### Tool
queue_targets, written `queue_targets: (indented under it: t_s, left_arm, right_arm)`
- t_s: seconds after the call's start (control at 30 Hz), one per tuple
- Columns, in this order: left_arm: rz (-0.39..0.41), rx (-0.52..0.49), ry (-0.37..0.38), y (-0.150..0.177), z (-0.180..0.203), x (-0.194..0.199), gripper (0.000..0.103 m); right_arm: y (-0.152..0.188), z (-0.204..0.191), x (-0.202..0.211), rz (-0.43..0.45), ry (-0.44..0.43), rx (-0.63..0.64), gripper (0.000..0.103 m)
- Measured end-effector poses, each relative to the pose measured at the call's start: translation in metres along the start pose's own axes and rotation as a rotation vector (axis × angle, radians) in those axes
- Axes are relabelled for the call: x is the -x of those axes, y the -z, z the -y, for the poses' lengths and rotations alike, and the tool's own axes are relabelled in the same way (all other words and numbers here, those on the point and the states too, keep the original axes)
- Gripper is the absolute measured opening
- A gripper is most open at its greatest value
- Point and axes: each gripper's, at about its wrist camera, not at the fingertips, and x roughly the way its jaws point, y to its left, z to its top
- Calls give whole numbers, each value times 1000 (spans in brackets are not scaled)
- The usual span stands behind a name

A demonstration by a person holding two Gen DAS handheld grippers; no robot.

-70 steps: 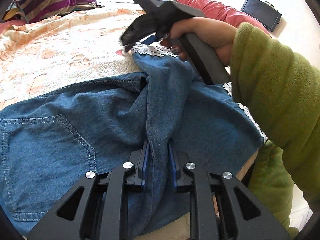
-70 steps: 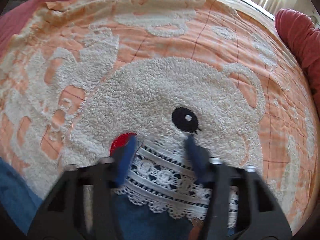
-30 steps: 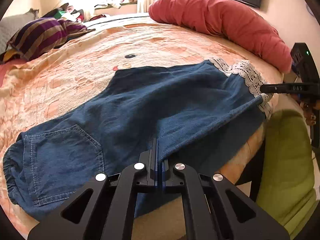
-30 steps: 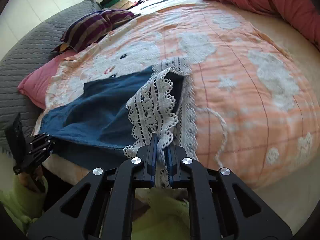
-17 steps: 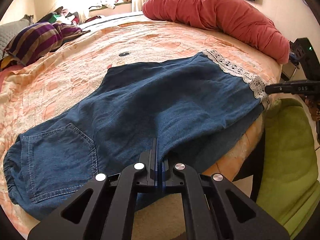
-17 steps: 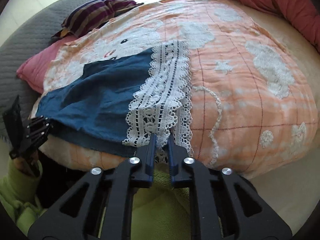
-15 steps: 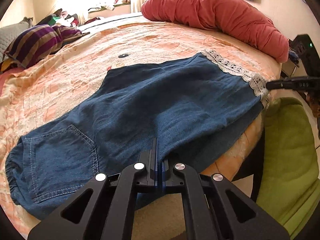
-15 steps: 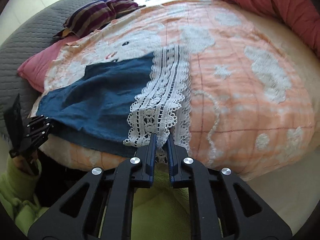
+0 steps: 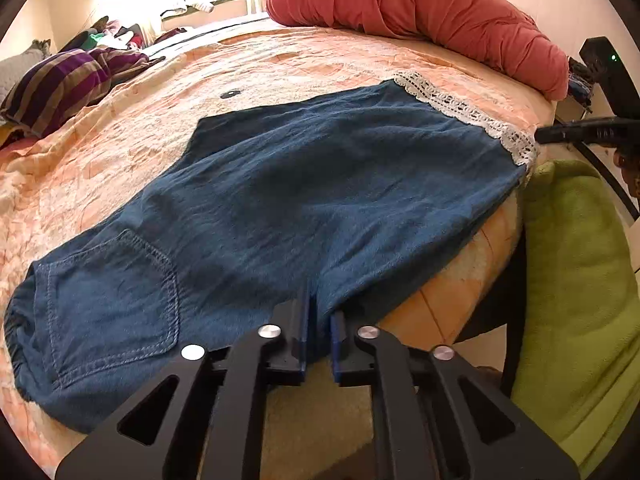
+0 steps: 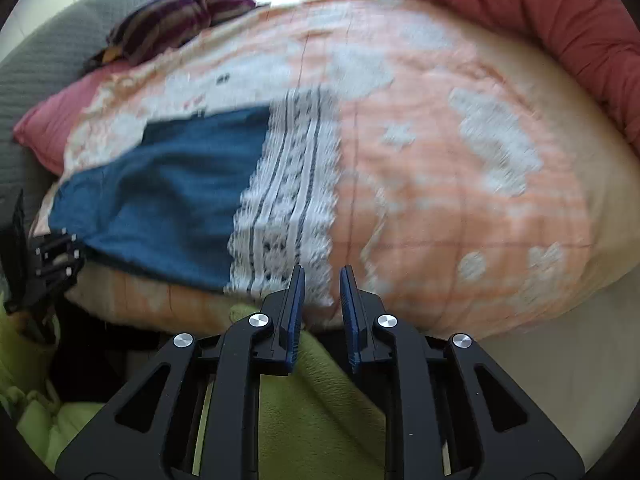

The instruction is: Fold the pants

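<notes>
A wide bed under an orange-and-white quilted bedspread (image 9: 304, 60) fills most of both views. Along its far side, in the upper right of each frame, lies a long red bolster cushion (image 9: 420, 12); a purple-and-tan striped pillow (image 9: 60, 84) sits in the upper left.

The blue denim pants with a white lace hem (image 9: 304, 196) lie flat across the middle of the left wrist frame, at the near edge of the bed. The stitched back pocket is at lower left, and the lace band (image 9: 464, 114) runs along the right end. In the right wrist frame the pants occupy the left centre, the lace just above the claw.

A lime-green fleece garment (image 9: 580, 300) worn by the person fills the right edge of the left view.

The left claw (image 9: 320, 320) sits at bottom centre, its jaws parting, with a fold of denim edge between the blue pads; the pads look loosened off it.

The right claw (image 10: 322, 296) is at bottom centre of its blurred frame, jaws spreading, released, the lace edge just beyond the tips.
</notes>
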Motion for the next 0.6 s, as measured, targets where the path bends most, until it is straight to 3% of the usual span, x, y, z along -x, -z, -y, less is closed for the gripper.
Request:
queue_targets:
  t_s: [0.03,0.2,0.27,0.33,0.43,0.5,0.6]
  left_arm:
    - [7,9,2,0,-2,5,24]
    - [101,65,-7,-10,-20,45,38]
    - [134,73,-42,-20,-29,56,47]
    - [158,80,-79,-32,-39,63,47]
    - [172,103,-88,-50,-53,65,48]
    - [166,117,-90,-62,-62,58,55]
    - [144,147,-78,-81,-75,39,57]
  right_arm:
    - [-3,0,7,33,-9,4,17]
    - [-29,-23,7,105,-79,79,26]
    - [-40,-36,-8,90,-118,112,28]
    - [-45,-48,-27,59,-132,143,30]
    - [-45,-55,-68,-76,-104,148,32]
    - [-40,-52,-84,-133,-74,152,32]
    - [-47,-48,-72,-88,-120,133,36]
